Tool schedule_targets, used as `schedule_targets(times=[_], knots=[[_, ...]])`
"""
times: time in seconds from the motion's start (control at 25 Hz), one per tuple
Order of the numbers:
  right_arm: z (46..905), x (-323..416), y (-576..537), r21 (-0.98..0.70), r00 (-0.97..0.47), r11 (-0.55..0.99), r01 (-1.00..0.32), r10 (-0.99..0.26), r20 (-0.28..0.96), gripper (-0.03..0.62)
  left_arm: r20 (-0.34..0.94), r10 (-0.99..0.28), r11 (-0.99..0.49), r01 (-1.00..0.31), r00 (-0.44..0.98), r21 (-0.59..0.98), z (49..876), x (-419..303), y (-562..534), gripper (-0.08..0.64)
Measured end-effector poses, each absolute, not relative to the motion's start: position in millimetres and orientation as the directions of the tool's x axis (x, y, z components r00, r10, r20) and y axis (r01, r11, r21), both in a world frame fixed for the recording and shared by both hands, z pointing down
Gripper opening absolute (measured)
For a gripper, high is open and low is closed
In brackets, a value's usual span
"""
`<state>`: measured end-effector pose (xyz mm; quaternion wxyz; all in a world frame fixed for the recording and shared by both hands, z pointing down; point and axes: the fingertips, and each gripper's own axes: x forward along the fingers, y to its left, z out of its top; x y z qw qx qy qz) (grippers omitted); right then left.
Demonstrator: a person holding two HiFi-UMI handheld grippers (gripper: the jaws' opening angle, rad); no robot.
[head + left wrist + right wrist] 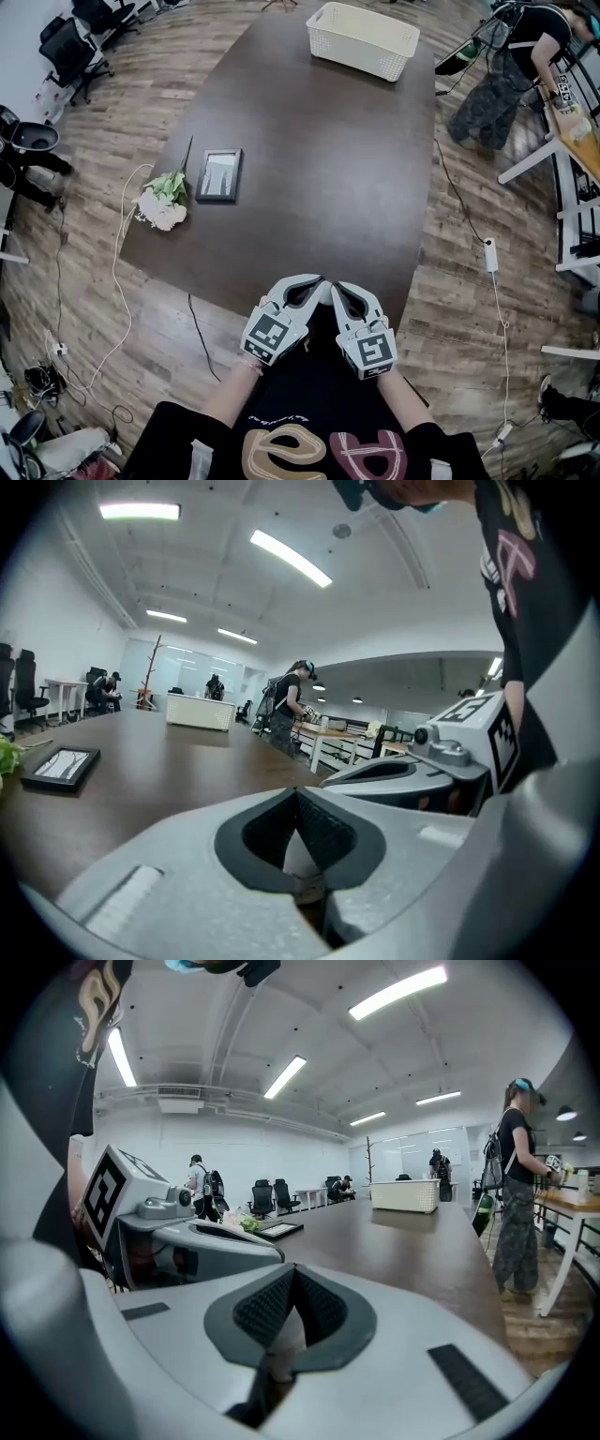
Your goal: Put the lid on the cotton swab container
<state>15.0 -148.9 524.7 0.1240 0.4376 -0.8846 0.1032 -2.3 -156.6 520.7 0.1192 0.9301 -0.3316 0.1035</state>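
We hold both grippers low at the near edge of the worktop [328, 159], side by side and close to our body. The left gripper [317, 281] has its jaws together with nothing between the pads; its own view shows only the ridged pads meeting. The right gripper [337, 286] is the same: jaws together, empty.

On the worktop we see a white slotted basket [362, 39] at the far end, a small dark picture frame [218, 175] lying flat toward the left, and a bunch of pale artificial flowers [164, 202] at the left edge beside the frame. A person [511, 66] stands at another bench, far right.

We find neither the cotton swab container nor its lid in any view. Whether they sit inside the basket we cannot tell; its inside is not visible from here.

Our judgement: the task is not under way. Nothing is grasped and no lid is placed. Finding the container and lid, lifting the lid and seating it all remain to be done.
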Motion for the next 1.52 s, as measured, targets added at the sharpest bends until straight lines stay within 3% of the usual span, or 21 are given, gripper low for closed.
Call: schedule_targets(times=[0.48,0.8,1.52], knots=[[526,15,-148,-0.061,-0.568,0.580,-0.812,-0.763,0.308,0.006,0.195,-0.622,-0.714,-0.652,0.758,0.256,521,-7,-158,0.003],[515,6,-141,-0.081,-0.617,0.628,-0.774,-0.719,0.319,0.008,0.222,-0.630,-0.722,-0.666,0.744,0.185,521,-5,-158,0.003],[525,-5,-134,-0.078,-0.646,0.659,-0.748,-0.698,0.310,0.007,0.221,-0.635,-0.713,-0.672,0.740,0.200,522,-7,-159,0.003]])
